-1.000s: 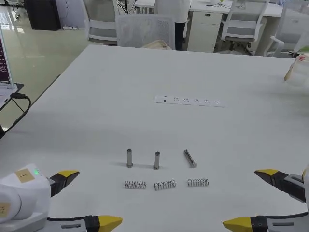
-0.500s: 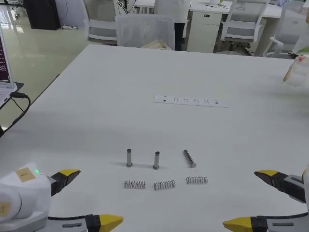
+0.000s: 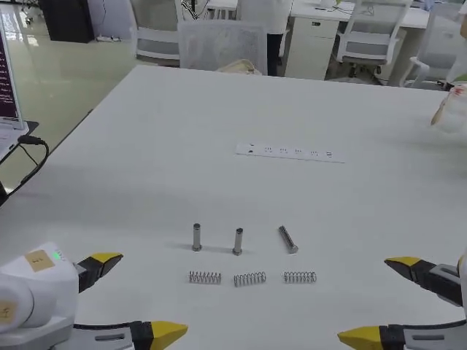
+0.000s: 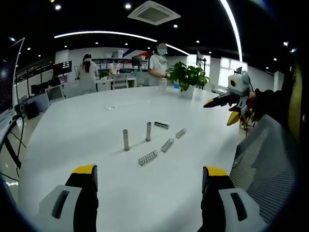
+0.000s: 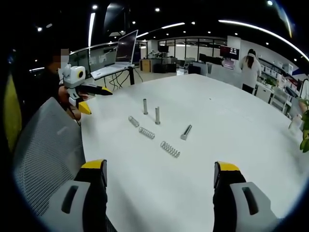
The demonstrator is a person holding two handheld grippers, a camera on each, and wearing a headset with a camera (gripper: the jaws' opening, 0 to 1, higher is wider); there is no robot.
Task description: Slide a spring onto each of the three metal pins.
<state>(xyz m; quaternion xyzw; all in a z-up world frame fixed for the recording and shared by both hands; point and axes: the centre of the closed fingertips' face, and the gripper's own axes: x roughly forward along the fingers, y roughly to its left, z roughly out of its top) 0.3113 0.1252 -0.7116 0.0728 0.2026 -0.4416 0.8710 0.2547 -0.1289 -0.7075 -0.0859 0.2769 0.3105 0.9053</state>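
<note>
Close to the near edge of the smooth white desk (image 3: 219, 109), the left pin (image 3: 196, 238) and middle pin (image 3: 238, 241), slim shiny metal cylinders, stand upright; the right pin (image 3: 287, 239) lies flat. Coiled wire springs (image 3: 249, 278) lie in a row nearer that edge, between the left gripper (image 3: 142, 295) and right gripper (image 3: 373, 299), touching neither. Both pairs of yellow-tipped fingers (image 3: 166, 334) gape empty.

No text is legible: the tan sticker (image 3: 36, 262) on the left tool (image 3: 140, 296), at the near left corner of the worktop (image 3: 219, 109), bears marks too small to read, and the purple-printed panel (image 3: 4, 87) beyond the worktop's left edge is blurred.
</note>
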